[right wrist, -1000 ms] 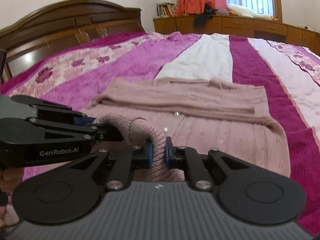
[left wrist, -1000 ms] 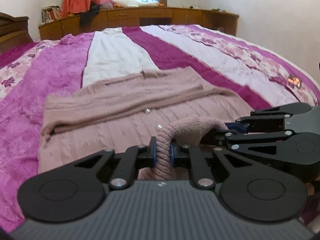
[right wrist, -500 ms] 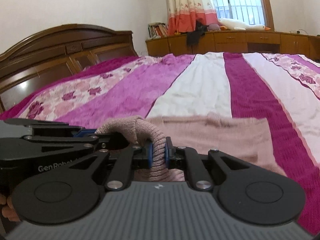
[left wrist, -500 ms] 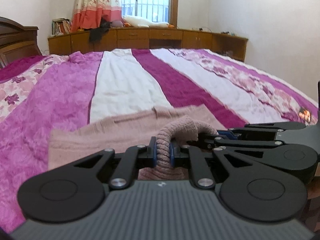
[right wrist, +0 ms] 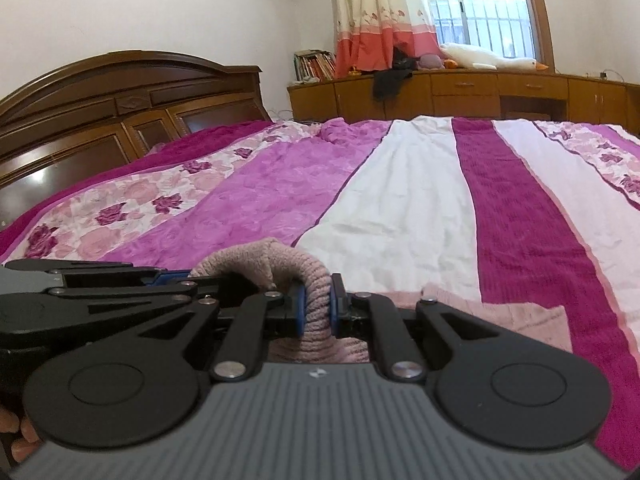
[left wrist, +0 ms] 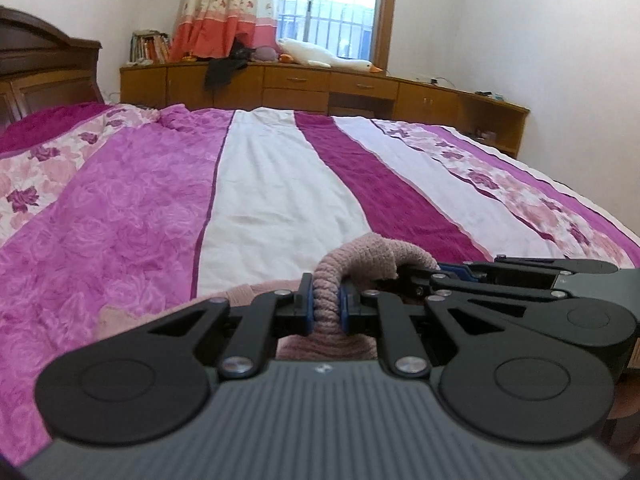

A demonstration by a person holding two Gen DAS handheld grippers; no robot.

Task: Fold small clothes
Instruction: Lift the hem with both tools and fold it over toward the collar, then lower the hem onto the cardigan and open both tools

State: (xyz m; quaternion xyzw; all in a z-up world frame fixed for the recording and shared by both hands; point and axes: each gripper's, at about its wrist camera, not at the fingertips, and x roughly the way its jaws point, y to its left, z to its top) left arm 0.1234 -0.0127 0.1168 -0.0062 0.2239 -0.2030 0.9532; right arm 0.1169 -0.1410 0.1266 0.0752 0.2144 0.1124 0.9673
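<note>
Sweater (left wrist: pixel 352 264): pink knit, on bed (left wrist: pixel 280 200); ribbed edge bunched betw both tongs. L gripper (left wrist: pixel 325 307) clamped tight on it; R gripper (right wrist: pixel 317 311) likewise, just beside, tips nearly meeting. Rest of garment lies below/behind tongs, mostly hidden; edge runs side to side; neither hand nearer.

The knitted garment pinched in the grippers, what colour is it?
Dusty pink knitted garment, plain ribbed knit; clearest in the right wrist view.

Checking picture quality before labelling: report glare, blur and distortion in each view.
Left wrist view: window blown out white, far walls bowed by the fisheye, left tool and pink knit sharp. Right wrist view: window overexposed, headboard curved, right tool sharp, bedspread evenly lit.
</note>
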